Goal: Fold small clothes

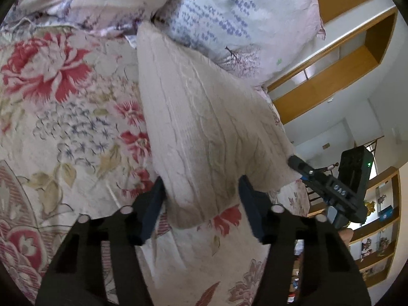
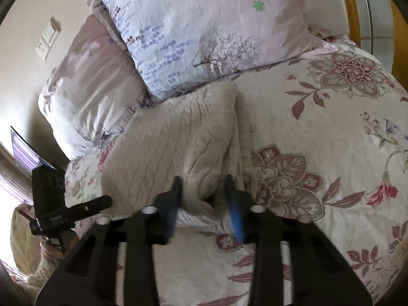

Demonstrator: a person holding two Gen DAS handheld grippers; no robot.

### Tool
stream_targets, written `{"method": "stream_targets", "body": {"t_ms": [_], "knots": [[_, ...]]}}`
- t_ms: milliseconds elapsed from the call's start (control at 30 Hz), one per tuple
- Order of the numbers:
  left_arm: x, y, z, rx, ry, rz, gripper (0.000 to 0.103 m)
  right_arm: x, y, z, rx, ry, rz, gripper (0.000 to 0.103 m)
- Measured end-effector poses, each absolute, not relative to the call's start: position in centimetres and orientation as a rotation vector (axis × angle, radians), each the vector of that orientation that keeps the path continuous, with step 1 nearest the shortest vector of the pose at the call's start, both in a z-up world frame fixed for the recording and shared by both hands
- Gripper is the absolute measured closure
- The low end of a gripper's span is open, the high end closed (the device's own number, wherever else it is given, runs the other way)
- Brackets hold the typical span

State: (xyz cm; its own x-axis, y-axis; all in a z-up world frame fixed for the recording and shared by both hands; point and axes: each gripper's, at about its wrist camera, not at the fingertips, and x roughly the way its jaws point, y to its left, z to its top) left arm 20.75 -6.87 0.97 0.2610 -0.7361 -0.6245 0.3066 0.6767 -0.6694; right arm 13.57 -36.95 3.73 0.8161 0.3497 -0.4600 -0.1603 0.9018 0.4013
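Your left tool [image 1: 201,201] straddles the sweater [image 1: 204,132] edge, unpinched; your right tool [image 2: 204,199] pinches its corner on the bed [image 2: 331,127]. Mid-fold: close left next.

A floral bedspread [image 2: 331,132] in red and mauve blooms covers the bed. At its head lie two pillows: one pale blue with lavender sprigs [image 2: 204,33], one mauve [image 2: 94,89] beside it. Wooden shelving [image 1: 357,58] lines the wall; a switch plate [image 2: 48,42] hangs opposite.

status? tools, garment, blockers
Left tool straddling cream knit near edge, grip unclear. Right tool shut on knit fold. Pillow touching far end.
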Motion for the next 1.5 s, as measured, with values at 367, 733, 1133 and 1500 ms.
{"method": "stream_targets", "body": {"t_ms": [367, 733, 1133, 1500], "knots": [[20.2, -5.3, 0.8, -0.446, 1.083, -0.765, 0.085, 10.2, -38.0, 4.3, 0.345, 0.448, 0.211, 0.094], [19.5, -4.4, 1.0, -0.408, 1.075, -0.777, 0.070, 12.0, -39.2, 1.3, 0.408, 0.588, 0.201, 0.088], [24.8, -7.2, 4.8, -0.198, 0.982, -0.564, 0.017, 17.3, -40.7, 5.6, 0.601, 0.562, 0.270, 0.050], [25.9, -9.8, 4.4, -0.115, 0.980, -0.489, 0.013, 20.9, -38.3, 4.2, 0.511, 0.619, 0.248, 0.076]]}}
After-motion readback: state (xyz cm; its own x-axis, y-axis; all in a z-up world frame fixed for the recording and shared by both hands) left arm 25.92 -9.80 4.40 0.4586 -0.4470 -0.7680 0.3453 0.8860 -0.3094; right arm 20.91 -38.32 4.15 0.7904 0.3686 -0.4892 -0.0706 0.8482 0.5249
